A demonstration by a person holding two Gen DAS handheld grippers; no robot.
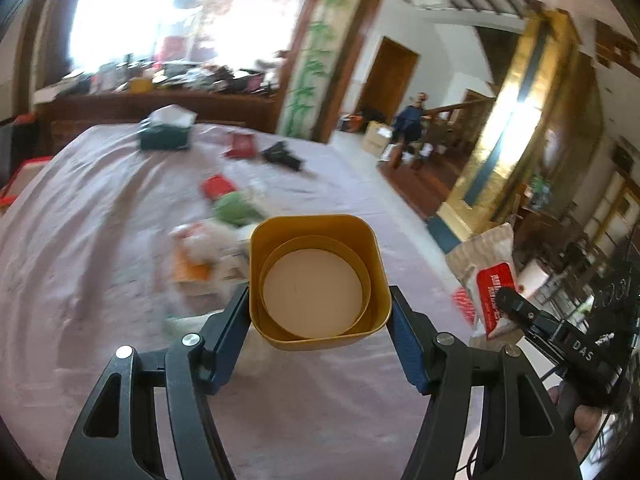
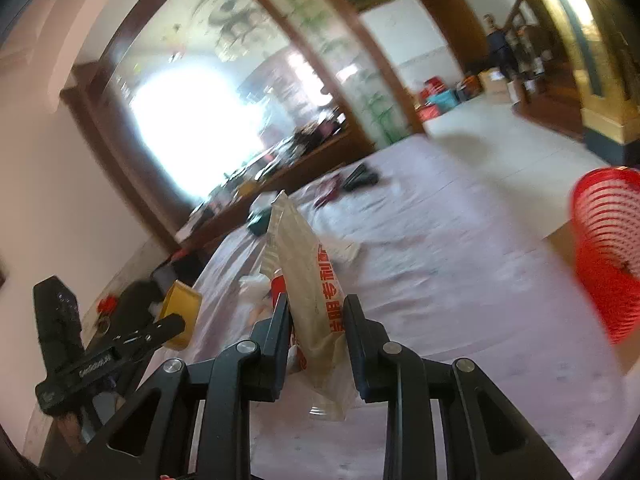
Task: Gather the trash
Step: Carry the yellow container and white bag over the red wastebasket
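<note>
Both tongs are loaded: the left gripper [image 1: 320, 312] clamps the yellow tub [image 1: 318, 276], the right gripper [image 2: 316, 322] pinches the wrapper [image 2: 308, 280] standing lengthwise ahead, and the red basket [image 2: 608, 252] sits off to the right gripper's right, nearer that hand.

"DAS" on right tool [image 1: 516, 312], red Chinese characters on wrapper [image 2: 316, 300]

Each camera sits just behind its own gripper and looks forward and slightly down over the table [image 1: 100, 216]. The left view is level; the right view is tilted. Both share the table, the black object [image 1: 282, 155] [image 2: 360, 178] and the far doorway [image 1: 386, 76] [image 2: 452, 20].
</note>
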